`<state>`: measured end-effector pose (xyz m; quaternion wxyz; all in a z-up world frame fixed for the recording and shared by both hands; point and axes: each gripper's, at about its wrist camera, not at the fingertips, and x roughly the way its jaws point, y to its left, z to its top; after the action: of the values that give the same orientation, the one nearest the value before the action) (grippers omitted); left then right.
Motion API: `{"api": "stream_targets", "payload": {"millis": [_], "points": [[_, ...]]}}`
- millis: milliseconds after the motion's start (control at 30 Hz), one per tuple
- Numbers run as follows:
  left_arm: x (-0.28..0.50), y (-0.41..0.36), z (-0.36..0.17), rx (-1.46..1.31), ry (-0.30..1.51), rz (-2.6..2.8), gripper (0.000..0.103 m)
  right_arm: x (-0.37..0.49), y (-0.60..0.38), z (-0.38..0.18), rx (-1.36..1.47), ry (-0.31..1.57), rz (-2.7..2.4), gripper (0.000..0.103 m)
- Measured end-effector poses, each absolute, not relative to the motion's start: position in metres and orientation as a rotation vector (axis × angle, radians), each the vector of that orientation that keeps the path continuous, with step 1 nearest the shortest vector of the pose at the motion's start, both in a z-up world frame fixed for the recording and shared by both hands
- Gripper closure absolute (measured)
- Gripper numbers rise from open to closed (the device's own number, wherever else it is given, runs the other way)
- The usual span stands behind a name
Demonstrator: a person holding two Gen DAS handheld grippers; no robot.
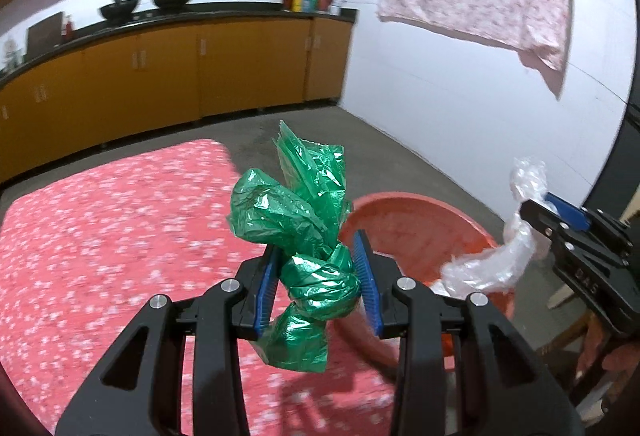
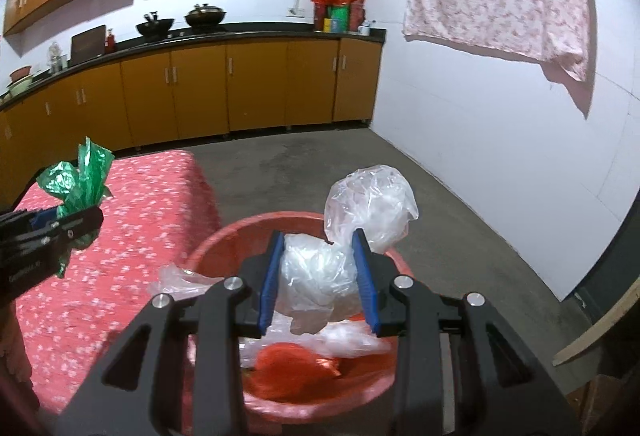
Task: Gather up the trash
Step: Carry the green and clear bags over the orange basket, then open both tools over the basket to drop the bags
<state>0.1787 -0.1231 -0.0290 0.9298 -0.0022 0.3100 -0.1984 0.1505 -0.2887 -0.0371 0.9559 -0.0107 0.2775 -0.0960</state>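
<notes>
We read no clear writing; the embossed letters on each black gripper's side are too blurred to make out. Our left gripper (image 1: pixel 320 278) clamps a crumpled green plastic bag (image 1: pixel 296 220), held beside the round red plastic basin (image 2: pixel 360 388). Our right gripper (image 2: pixel 320 276) grips a crumpled clear plastic bag (image 2: pixel 320 272) above that basin, where red and clear scraps lie. Left of the basin spreads a red flowered tablecloth (image 2: pixel 120 236); behind it, grey concrete floor (image 2: pixel 304 163) and orange cabinets (image 2: pixel 200 91).
</notes>
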Motion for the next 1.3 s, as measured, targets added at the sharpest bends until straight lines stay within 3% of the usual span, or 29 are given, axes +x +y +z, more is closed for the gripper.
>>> {"api": "stream_targets", "payload": {"millis": [700,800,967,1300], "points": [[0.199,-0.200,-0.066,0.065,0.713,-0.558,0.066,0.171,-0.333,-0.066,-0.022,0.581,-0.181,0.066],[0.201,-0.203,-0.069,0.068,0.718,-0.564,0.065,0.172,-0.335,-0.066,-0.003,0.575,-0.161,0.062],[0.202,-0.201,-0.071,0.067,0.718,-0.551,0.052,0.174,-0.342,-0.066,0.047,0.569,-0.135,0.053],[0.200,-0.181,-0.059,0.051,0.696,-0.483,0.051,0.160,-0.338,-0.057,0.067,0.534,-0.162,0.044]]}}
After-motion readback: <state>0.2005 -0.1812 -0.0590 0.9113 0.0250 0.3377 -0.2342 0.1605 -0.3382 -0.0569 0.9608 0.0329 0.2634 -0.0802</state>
